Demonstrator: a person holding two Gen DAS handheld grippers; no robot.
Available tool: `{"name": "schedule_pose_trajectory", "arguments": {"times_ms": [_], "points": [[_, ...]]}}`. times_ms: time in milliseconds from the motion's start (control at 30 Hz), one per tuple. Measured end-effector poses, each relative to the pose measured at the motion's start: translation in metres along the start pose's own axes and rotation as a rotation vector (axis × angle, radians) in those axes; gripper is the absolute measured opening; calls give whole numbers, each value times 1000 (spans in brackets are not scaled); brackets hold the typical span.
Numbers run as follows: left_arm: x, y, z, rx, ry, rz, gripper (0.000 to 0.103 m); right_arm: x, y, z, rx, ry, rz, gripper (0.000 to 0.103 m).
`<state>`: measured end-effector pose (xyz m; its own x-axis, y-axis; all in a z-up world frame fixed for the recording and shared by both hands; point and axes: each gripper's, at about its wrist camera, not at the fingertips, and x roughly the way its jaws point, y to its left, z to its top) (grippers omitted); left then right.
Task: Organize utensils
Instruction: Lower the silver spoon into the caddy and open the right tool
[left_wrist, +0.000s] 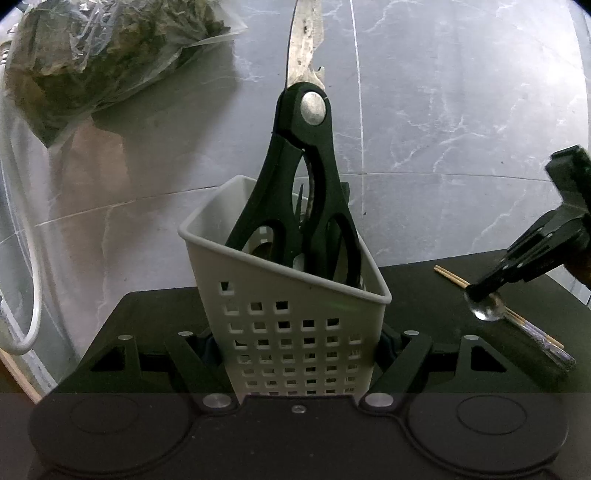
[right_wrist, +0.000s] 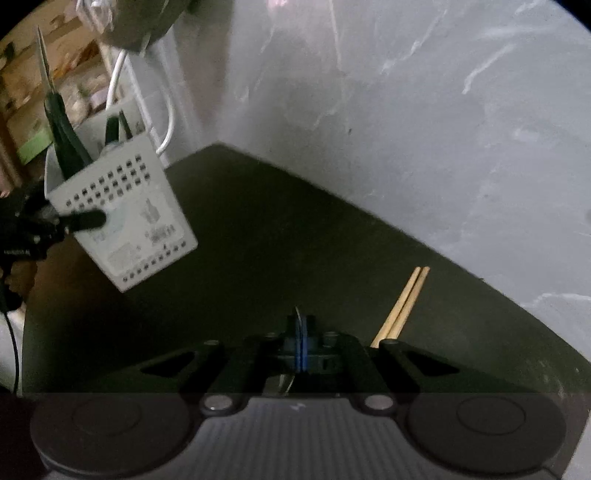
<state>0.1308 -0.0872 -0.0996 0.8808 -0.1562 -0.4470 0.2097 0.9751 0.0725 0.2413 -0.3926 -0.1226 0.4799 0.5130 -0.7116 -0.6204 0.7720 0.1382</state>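
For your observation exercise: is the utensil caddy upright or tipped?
Tipped: the utensil caddy leans off the black table, base lifted, clamped by the left tool.

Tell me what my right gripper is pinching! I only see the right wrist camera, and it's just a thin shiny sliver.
Observer: A spoon. The right gripper is shut on it just above its round bowl.
Operator: What's at the chopsticks' other end?
Observer: The chopsticks end in a purple patterned part, which your gripper hides from you.
Operator: Does the other gripper really hold the basket?
Observer: Yes. The left gripper has a finger pressed on each side of the basket.
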Motion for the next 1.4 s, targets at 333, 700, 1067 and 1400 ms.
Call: {"name": "schedule_pose_trajectory", "arguments": {"times_ms": [333, 700, 1067, 1400], "points": [[0, 8, -2, 10, -7, -41, 77, -45, 45, 11, 161, -275, -137, 1], [1, 28, -6, 68, -29, -148, 77, -76, 82, 84, 179, -597, -210, 1], [2, 39, -11, 73, -42, -196, 77, -72, 117, 179, 111, -855, -144, 2], [3, 45, -13, 88, -46, -217, 77, -4, 139, 175, 104, -834, -50, 2]]}}
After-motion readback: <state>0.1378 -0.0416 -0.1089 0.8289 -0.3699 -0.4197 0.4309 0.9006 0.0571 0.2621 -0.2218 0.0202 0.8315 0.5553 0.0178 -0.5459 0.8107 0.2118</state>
